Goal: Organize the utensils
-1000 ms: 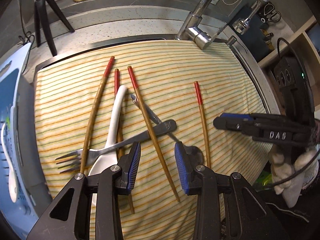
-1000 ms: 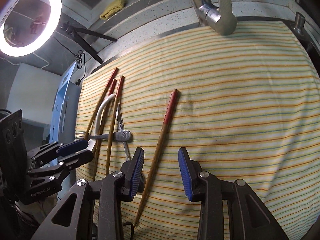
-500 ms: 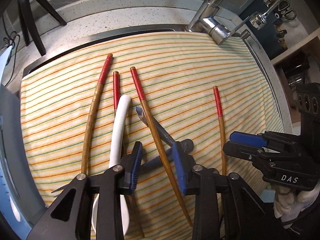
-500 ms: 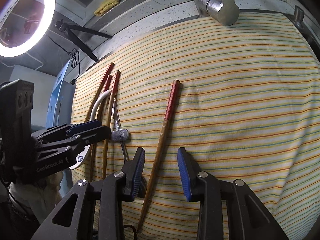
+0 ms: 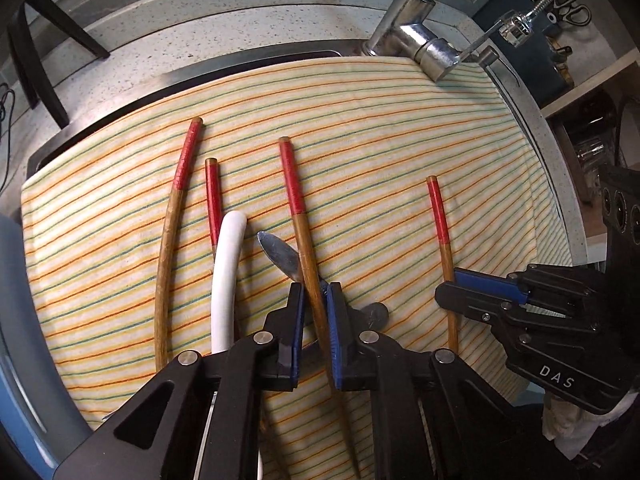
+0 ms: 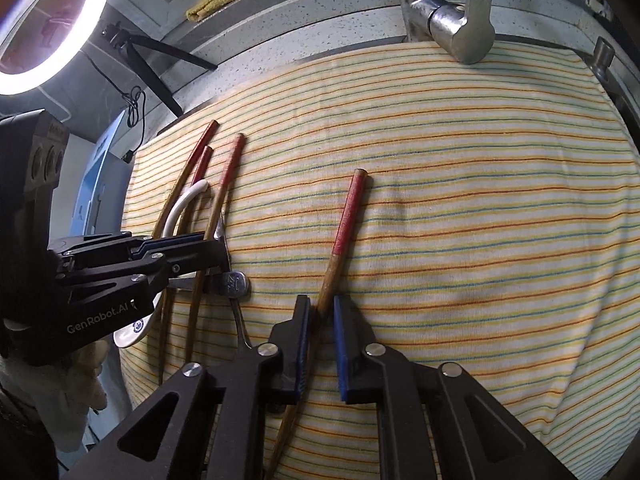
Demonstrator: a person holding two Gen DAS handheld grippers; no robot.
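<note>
The left tool (image 5: pixel 314 296) is pinching a chopstick (image 5: pixel 298 224): its jaws have just been closing, and the brown shaft now stands between the two blue pads, which press on it from both sides. This chopstick runs from under the tool up and away, with its red end far from the pads. It crosses over a metal handle (image 5: pixel 280 254) that lies just beside the left pad. Left of the tool lies a white spoon (image 5: pixel 226 280), and further left two more red-ended chopsticks (image 5: pixel 172 236), all on the striped cloth (image 5: pixel 380 140).

The right tool (image 6: pixel 322 312) is also pinching a chopstick (image 6: pixel 346 220). Its jaws have just been closing too, and the shaft passes between the pads at their tips; it lies against the left pad, while beside the right pad a narrow gap shows. The red end points away from the tool, toward the faucet (image 6: pixel 456 24). This chopstick lies alone, well apart from the group on the left side of the cloth.

In the right view the left tool comes in from the left, over the group of utensils. A fork handle (image 6: pixel 234 282) lies just beside its tips. The cloth covers the sink, and the speckled surface (image 5: pixel 200 28) runs behind it.
</note>
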